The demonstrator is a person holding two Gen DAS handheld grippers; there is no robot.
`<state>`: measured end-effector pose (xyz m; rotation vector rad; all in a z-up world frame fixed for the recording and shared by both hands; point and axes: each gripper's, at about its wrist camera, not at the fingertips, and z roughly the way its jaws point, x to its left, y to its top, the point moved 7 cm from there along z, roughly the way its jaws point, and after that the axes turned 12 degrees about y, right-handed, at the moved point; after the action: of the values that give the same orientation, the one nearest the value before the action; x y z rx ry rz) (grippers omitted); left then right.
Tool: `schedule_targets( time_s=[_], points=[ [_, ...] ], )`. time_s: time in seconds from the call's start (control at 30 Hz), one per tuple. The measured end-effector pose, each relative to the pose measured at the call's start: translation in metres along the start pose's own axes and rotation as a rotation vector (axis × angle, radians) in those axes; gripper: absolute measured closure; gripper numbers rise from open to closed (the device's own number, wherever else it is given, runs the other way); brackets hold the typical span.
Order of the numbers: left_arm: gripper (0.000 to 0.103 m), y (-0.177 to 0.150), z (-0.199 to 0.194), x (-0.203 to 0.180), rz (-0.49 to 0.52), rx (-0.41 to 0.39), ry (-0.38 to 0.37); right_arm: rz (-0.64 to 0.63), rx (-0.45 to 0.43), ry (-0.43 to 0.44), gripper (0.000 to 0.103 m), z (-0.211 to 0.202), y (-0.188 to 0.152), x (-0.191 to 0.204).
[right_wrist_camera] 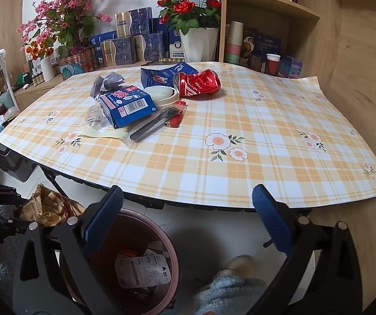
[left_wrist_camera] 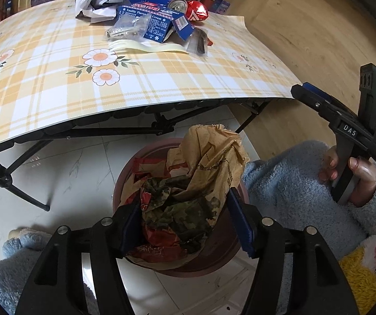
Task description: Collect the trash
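Observation:
My left gripper (left_wrist_camera: 185, 223) is shut on a crumpled brown paper bag (left_wrist_camera: 211, 162) with camouflage and red print, held over the dark pink bin (left_wrist_camera: 125, 181) on the floor. My right gripper (right_wrist_camera: 188, 220) is open and empty, above the bin (right_wrist_camera: 167, 239) at the table's front edge. It also shows in the left wrist view (left_wrist_camera: 319, 99). Trash lies in a pile on the table: a blue carton (right_wrist_camera: 129, 105), a crushed red can (right_wrist_camera: 199, 82), crumpled grey paper (right_wrist_camera: 106, 81), a clear wrapper (right_wrist_camera: 95, 116), a red lighter (right_wrist_camera: 173, 122).
The folding table has a yellow plaid cloth with daisies (right_wrist_camera: 240, 157) and black legs (left_wrist_camera: 17, 191). Boxes, flower pots and a wooden shelf (right_wrist_camera: 266, 8) stand behind it. A wooden wall is on the right. My blue fleece sleeve (left_wrist_camera: 287, 183) and slippers are beside the bin.

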<state>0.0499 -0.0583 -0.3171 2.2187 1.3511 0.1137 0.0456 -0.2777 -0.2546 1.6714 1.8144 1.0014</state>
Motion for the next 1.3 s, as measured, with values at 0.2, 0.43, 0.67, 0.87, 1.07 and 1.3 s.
schedule_targets(
  time_s=[0.2, 0.43, 0.67, 0.87, 1.07, 1.3],
  points=[
    [0.034, 0.001, 0.001, 0.009, -0.046, -0.003, 0.018, -0.001, 0.001, 0.002, 0.006, 0.001, 0.0, 0.0],
    [0.022, 0.009, -0.013, 0.035, -0.154, -0.083, 0.104, 0.001, 0.003, 0.003, 0.006, 0.001, -0.001, 0.0],
    [0.014, 0.016, -0.035, 0.068, -0.299, -0.184, 0.204, 0.006, 0.003, 0.006, 0.006, 0.001, -0.001, 0.0],
    [0.011, 0.018, -0.051, 0.082, -0.34, -0.245, 0.334, 0.023, -0.004, 0.015, 0.006, 0.002, -0.002, -0.001],
    [0.011, 0.022, -0.056, 0.068, -0.255, -0.273, 0.386, 0.036, 0.026, 0.068, 0.006, 0.008, -0.002, 0.003],
    [0.011, 0.027, -0.061, 0.056, -0.208, -0.321, 0.397, 0.048, 0.015, 0.182, 0.006, 0.014, 0.013, 0.008]
  ],
)
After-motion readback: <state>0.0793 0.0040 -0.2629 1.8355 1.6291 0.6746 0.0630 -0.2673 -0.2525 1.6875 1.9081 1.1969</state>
